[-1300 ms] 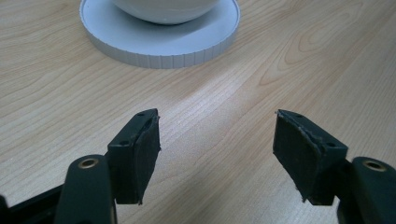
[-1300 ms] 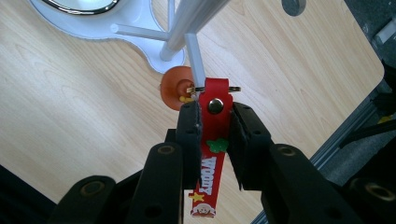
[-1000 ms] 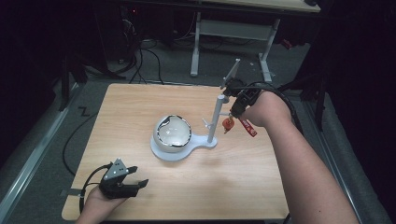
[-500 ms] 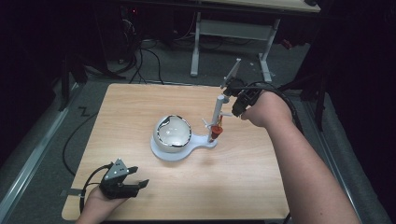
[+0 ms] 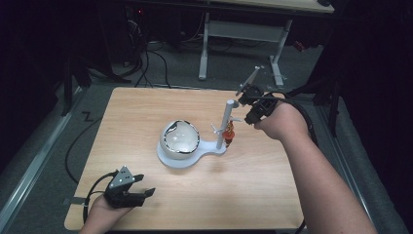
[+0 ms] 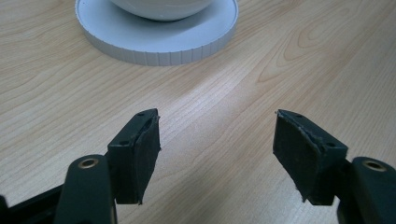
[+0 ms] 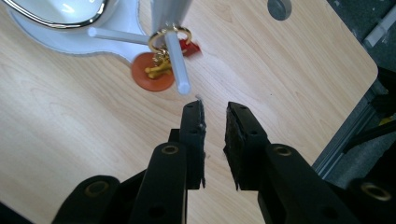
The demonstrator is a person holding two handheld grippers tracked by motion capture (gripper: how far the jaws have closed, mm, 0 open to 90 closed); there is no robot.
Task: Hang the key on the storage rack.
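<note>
My right gripper (image 7: 214,108) hung unclenched, jaws slightly parted and empty, at five o'clock of the peg (image 7: 176,60) where the keyring (image 7: 169,36) hung; my left gripper (image 6: 216,140) rested open.

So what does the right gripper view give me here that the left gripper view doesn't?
The right gripper view has the gold ring of a keychain hung on a white peg, its orange disc and red tag below, ahead of the nearly closed right gripper. The left gripper view has the open left gripper. Both show the white stand base, the bowl and the wooden table.
</note>
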